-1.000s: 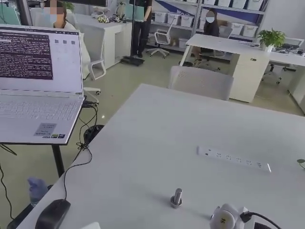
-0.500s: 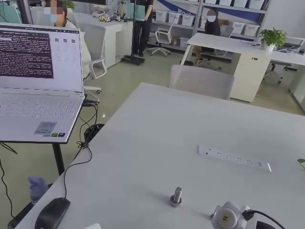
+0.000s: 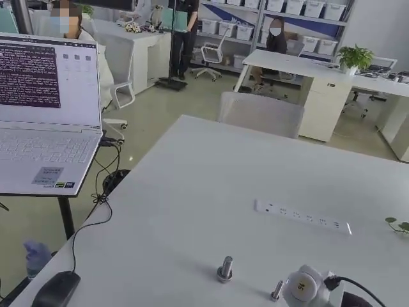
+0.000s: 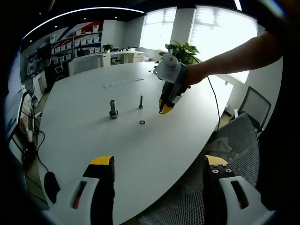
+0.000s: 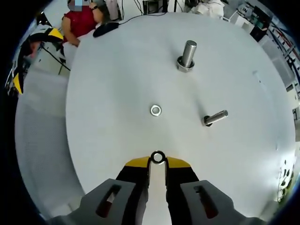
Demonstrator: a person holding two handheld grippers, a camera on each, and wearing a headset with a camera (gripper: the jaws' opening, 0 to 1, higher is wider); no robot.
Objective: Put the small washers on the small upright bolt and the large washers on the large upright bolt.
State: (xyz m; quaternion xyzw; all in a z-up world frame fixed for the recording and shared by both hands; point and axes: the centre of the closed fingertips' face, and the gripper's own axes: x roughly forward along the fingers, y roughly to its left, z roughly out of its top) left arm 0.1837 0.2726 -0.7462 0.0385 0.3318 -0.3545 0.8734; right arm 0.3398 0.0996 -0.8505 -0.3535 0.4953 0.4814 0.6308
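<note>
The person's right arm reaches out over the white surface. It tips the right hand-held gripper down, jaws pinched almost together on a washer. Just beyond, the large bolt and small bolt stand upright, long axes vertical, and a second washer lies flat before them. The left hand-held gripper hangs at the surface's edge, jaws wide apart, empty.

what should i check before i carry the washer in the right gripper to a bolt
1. The right gripper is shut on a silver ring washer: ok.
2. Size of that washer, small or large: cannot tell.
3. The thin silver small bolt stands upright: ok.
4. The thick silver large bolt stands upright: ok.
5. The left gripper is open, back from both bolts: ok.
6. The second silver washer lies flat on the white table, apart from both bolts: ok.
</note>
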